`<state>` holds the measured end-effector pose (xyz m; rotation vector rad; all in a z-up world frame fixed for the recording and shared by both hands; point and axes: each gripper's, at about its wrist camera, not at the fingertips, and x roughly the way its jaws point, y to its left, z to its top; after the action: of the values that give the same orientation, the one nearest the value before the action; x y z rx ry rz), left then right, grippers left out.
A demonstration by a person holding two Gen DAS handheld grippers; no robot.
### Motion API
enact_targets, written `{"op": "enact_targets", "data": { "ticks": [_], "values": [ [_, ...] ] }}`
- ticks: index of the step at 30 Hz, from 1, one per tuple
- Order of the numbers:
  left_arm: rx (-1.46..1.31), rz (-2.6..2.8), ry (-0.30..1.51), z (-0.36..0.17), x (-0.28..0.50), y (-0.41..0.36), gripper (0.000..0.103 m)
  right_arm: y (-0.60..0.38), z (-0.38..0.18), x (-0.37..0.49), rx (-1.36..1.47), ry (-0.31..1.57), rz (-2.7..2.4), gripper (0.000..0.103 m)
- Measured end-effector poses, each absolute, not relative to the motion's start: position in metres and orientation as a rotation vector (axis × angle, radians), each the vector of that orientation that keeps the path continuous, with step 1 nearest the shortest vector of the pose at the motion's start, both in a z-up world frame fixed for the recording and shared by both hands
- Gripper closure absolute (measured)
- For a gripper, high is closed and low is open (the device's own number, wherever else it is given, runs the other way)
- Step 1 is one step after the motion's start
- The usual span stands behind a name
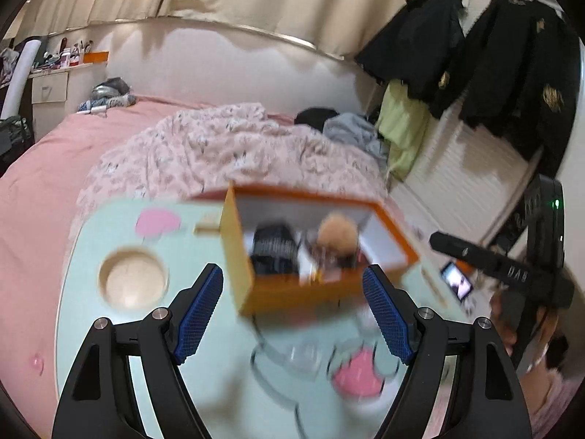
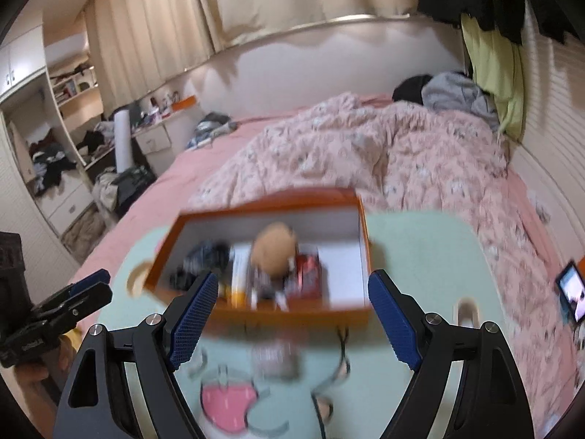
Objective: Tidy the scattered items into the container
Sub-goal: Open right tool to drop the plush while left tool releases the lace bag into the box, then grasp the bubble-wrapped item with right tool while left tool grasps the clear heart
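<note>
An orange box (image 1: 398,236) with a white inside stands on a mint-green tray table (image 1: 182,384) on the bed. It holds a tan fluffy ball (image 1: 336,232), a black item (image 1: 274,248) and a red packet (image 2: 309,274). A small clear item (image 1: 303,356) lies on the table in front of the box; it also shows in the right wrist view (image 2: 274,360). My left gripper (image 1: 292,311) is open and empty just before the box. My right gripper (image 2: 292,314) is open and empty, also just before the box (image 2: 360,197). Both views are blurred.
The table (image 2: 420,256) has a round cup recess (image 1: 133,280) at left and pink print marks. A pink quilt (image 2: 365,153) lies behind. A lit phone (image 2: 570,291) lies on the bed at right. Dark clothes (image 1: 512,55) hang on the right wall.
</note>
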<state>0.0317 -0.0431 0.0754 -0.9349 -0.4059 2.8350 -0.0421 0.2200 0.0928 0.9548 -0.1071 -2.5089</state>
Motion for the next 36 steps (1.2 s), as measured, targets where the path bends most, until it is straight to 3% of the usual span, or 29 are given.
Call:
{"op": "enact_targets", "data": {
  "ticks": [11,19,21,30,32,34,36],
  "values": [
    [-1.085,2.782,-0.187,0.032,0.035,0.002,0.024,0.185,0.018,-0.032,1.138,0.074,-2.459,0.02],
    [-1.149,2.744,-0.16,0.02,0.026,0.011,0.031,0.172,-0.001,-0.036,1.228,0.153,-2.418,0.051],
    [-1.157,2.733,-0.126,0.019,0.024,0.017,0.039,0.17,-0.004,-0.035,1.24,0.171,-2.409,0.066],
    [-1.231,2.696,-0.063,0.011,0.013,0.028,0.043,0.171,-0.001,-0.03,1.212,0.165,-2.419,0.068],
    [-1.235,2.694,-0.066,0.008,0.012,0.027,0.05,0.171,-0.001,-0.03,1.218,0.159,-2.412,0.068],
    [-1.232,2.699,-0.049,0.008,0.009,0.027,0.064,0.171,-0.002,-0.031,1.222,0.154,-2.409,0.068],
    [-1.225,2.694,-0.04,0.007,0.008,0.028,0.064,0.172,-0.001,-0.032,1.223,0.147,-2.407,0.068]
  ]
}}
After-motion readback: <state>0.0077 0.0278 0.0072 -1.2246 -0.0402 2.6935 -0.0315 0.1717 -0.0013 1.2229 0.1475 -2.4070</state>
